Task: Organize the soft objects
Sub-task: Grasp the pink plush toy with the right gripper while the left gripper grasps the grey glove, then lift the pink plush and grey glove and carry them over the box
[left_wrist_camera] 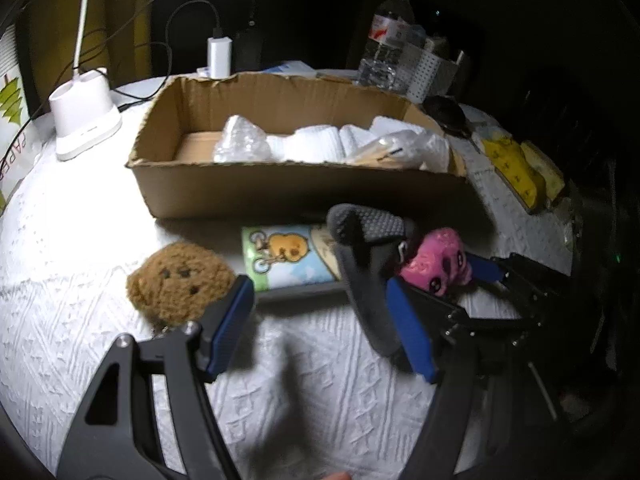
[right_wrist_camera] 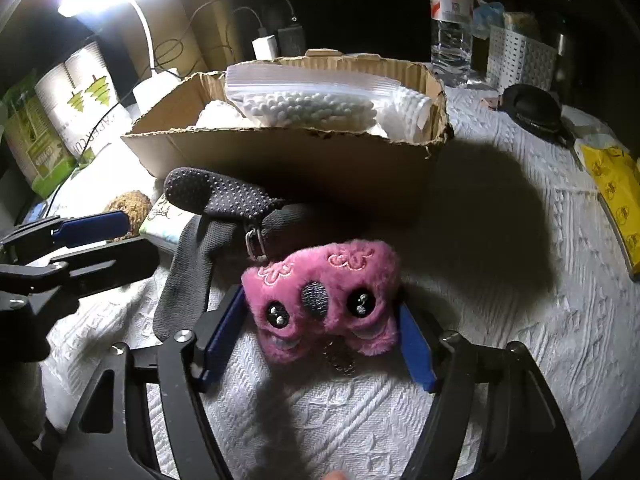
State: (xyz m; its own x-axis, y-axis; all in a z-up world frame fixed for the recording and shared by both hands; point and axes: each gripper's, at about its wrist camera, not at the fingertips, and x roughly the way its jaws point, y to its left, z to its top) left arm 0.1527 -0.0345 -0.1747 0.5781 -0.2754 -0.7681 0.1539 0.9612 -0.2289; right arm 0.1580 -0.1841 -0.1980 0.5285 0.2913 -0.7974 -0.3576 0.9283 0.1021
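Observation:
A pink plush (right_wrist_camera: pixel 324 300) with bead eyes lies on the white textured cloth (right_wrist_camera: pixel 500 320), between the blue pads of my right gripper (right_wrist_camera: pixel 320 312). The jaws straddle it, open, with the pads close at its sides. Just behind it lies a grey sock (right_wrist_camera: pixel 224 200) with a dotted sole. My left gripper (left_wrist_camera: pixel 320 292) hovers open over the cloth with nothing between its fingers; the grey sock (left_wrist_camera: pixel 368 264) lies against its right finger. A brown plush (left_wrist_camera: pixel 180 284) sits by its left fingertip, and a printed tissue pack (left_wrist_camera: pixel 284 256) lies ahead.
A cardboard box (left_wrist_camera: pixel 280 188) behind the toys holds white packets and a bag of cotton balls (right_wrist_camera: pixel 308 106). Around it stand a white lamp base (left_wrist_camera: pixel 84 120), a water bottle (left_wrist_camera: pixel 386 40), a white basket (right_wrist_camera: pixel 516 60), a black case (right_wrist_camera: pixel 528 110) and yellow packets (left_wrist_camera: pixel 516 168).

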